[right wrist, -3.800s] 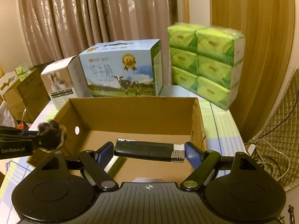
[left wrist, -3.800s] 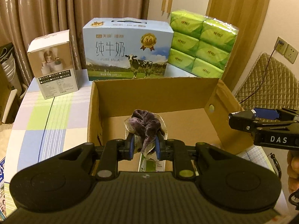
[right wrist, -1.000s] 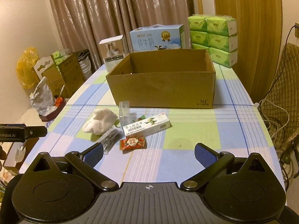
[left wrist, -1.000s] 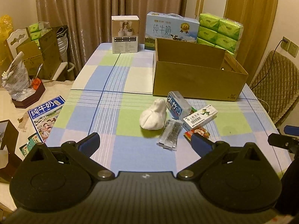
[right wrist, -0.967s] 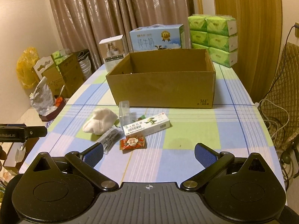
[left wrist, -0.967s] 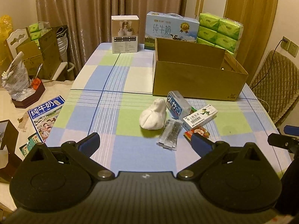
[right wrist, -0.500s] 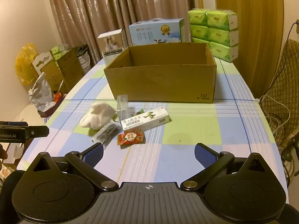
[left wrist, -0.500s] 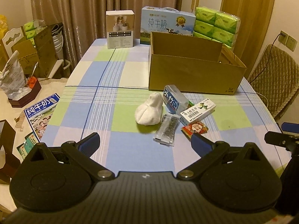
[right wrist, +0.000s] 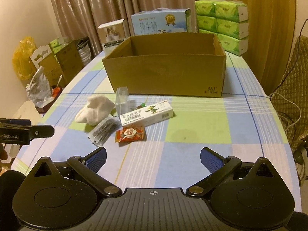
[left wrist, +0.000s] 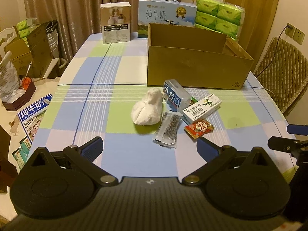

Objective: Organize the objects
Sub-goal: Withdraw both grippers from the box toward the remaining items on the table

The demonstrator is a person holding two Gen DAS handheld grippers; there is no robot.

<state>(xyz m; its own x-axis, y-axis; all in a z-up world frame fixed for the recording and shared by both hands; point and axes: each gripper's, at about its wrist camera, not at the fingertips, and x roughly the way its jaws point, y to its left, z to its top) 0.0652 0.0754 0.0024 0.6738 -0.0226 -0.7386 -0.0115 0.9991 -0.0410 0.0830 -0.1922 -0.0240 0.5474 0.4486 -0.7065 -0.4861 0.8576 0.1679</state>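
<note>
Nearest, the left gripper point(left wrist: 149, 147) and right gripper point(right wrist: 153, 157) hang low over the near edge of the checked blue, green and white tablecloth point(left wrist: 123, 154), jaws spread wide, both empty. Just beyond, at twelve o'clock, lies a loose cluster: a red sweet wrapper point(left wrist: 198, 126), a clear sachet of dark grains point(left wrist: 168, 129), a rolled white cloth bundle point(left wrist: 147, 110), a long white medicine carton point(right wrist: 147, 114) and a clear plastic box with a blue label point(left wrist: 173, 96). Farther, at one o'clock, stands the open brown cardboard box point(right wrist: 167, 73). This looks like a pause between pickups; the next move calls for lowering one gripper onto a cluster item, likely the wrapper, then carrying it to the box.
</note>
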